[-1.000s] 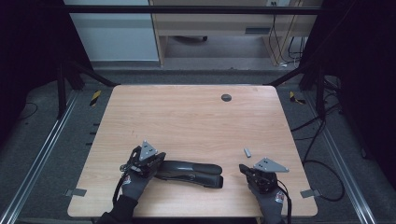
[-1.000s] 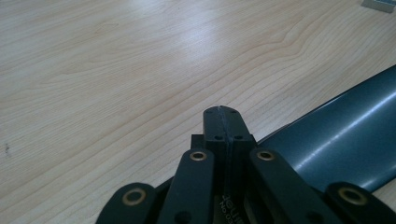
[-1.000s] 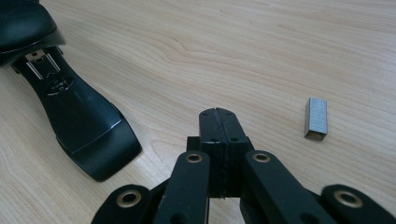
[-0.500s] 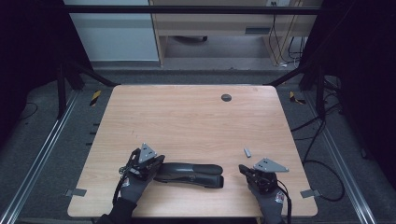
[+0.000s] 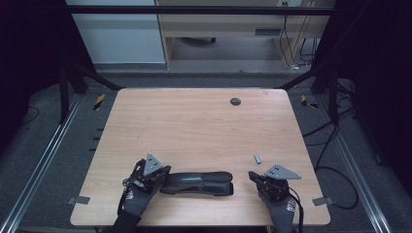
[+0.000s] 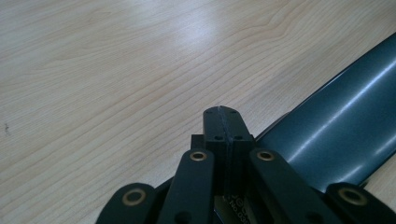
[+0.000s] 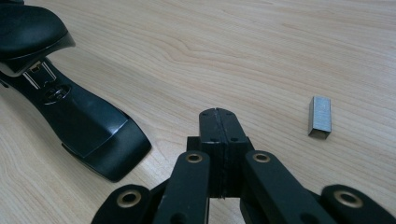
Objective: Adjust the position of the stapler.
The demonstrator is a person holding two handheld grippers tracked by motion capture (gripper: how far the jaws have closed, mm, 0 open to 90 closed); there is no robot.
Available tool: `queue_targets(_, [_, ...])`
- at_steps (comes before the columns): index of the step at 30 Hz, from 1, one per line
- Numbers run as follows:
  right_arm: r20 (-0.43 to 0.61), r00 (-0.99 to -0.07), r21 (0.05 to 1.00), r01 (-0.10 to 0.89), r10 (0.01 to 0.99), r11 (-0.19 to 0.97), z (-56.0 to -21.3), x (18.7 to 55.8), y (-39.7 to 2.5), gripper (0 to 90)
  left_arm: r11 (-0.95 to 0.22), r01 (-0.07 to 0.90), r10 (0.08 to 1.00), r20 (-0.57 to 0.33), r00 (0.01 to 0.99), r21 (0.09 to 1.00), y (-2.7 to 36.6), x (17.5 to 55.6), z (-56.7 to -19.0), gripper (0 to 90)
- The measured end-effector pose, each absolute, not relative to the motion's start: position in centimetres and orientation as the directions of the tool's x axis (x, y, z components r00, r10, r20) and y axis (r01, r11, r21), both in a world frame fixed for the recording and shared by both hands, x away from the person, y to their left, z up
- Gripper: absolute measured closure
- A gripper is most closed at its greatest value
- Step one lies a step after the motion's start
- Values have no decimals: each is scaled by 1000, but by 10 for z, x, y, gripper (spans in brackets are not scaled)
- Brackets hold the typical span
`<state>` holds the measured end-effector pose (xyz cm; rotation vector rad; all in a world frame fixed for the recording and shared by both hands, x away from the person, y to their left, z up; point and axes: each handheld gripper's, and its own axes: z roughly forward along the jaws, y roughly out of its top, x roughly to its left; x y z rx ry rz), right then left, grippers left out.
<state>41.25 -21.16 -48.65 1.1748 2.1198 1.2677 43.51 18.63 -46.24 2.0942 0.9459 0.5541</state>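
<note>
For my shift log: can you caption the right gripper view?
Shut right tongs rest above the wooden table, between a black stapler and a staple strip.

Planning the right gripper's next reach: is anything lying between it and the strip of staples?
Nothing visible. In the right gripper view, bare wood separates the right gripper, jaws shut, from the staple strip. The stapler lies off to the other side, out of that path.

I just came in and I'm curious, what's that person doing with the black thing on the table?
A person holds a pair of tongs in each hand at a wooden table. A black stapler lies between them. The left tongs are shut beside it, empty. The right tongs are shut too, near the stapler's end. A small strip of staples lies on the table close by, untouched.
</note>
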Motion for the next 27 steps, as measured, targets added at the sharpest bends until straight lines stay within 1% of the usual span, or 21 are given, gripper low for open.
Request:
queue_targets(3, [76, -564, 860, 455, 822, 233, -486, 412, -212, 900, -446, 431, 769, 90, 633, 785, 187, 434, -461, 891])
queue_targets(5, [77, -559, 859, 457, 825, 230, -487, 412, -212, 893, -460, 417, 769, 117, 629, 784, 187, 433, -458, 855])
queue_targets(6, [79, -558, 857, 462, 826, 230, -487, 413, -213, 873, -478, 405, 764, 141, 630, 780, 188, 432, -454, 818])
queue_targets(8, [79, -557, 857, 462, 827, 229, -487, 413, -213, 864, -483, 398, 762, 149, 631, 780, 188, 431, -452, 807])
queue_targets(12, [74, -552, 856, 462, 831, 231, -487, 414, -213, 799, -502, 369, 752, 185, 632, 782, 188, 428, -445, 744])
queue_targets(13, [75, -547, 854, 467, 834, 229, -487, 414, -213, 786, -506, 360, 750, 194, 633, 784, 187, 426, -443, 720])
queue_targets(14, [76, -538, 854, 470, 839, 225, -487, 414, -213, 754, -511, 352, 747, 203, 633, 784, 187, 425, -441, 678])
queue_targets(15, [76, -538, 854, 470, 839, 225, -487, 414, -213, 754, -517, 342, 744, 214, 633, 785, 186, 424, -439, 678])
queue_targets(17, [70, -531, 854, 469, 844, 225, -487, 415, -213, 716, -527, 310, 733, 239, 637, 791, 185, 422, -434, 641])
queue_targets(18, [77, -525, 855, 473, 847, 215, -487, 414, -213, 689, -527, 308, 732, 239, 638, 792, 183, 418, -430, 602])
queue_targets(19, [77, -525, 855, 473, 847, 215, -487, 414, -213, 689, -527, 308, 732, 239, 638, 792, 183, 418, -430, 583])
queue_targets(20, [66, -522, 856, 468, 851, 220, -486, 414, -213, 661, -532, 298, 726, 247, 641, 793, 182, 416, -428, 561])
queue_targets(22, [65, -511, 856, 471, 857, 216, -486, 414, -213, 629, -551, 267, 714, 282, 641, 790, 178, 410, -423, 516])
queue_targets(23, [65, -511, 856, 471, 857, 216, -486, 414, -213, 629, -551, 267, 714, 282, 641, 790, 178, 410, -423, 496])
queue_targets(24, [59, -501, 855, 472, 863, 215, -487, 415, -213, 594, -566, 245, 704, 307, 640, 787, 174, 406, -419, 471])
queue_targets(26, [58, -500, 855, 472, 864, 215, -487, 415, -213, 582, -571, 238, 699, 314, 643, 786, 172, 404, -417, 456])
queue_targets(27, [56, -495, 856, 471, 867, 214, -487, 415, -213, 564, -579, 230, 692, 322, 646, 782, 170, 403, -415, 431])
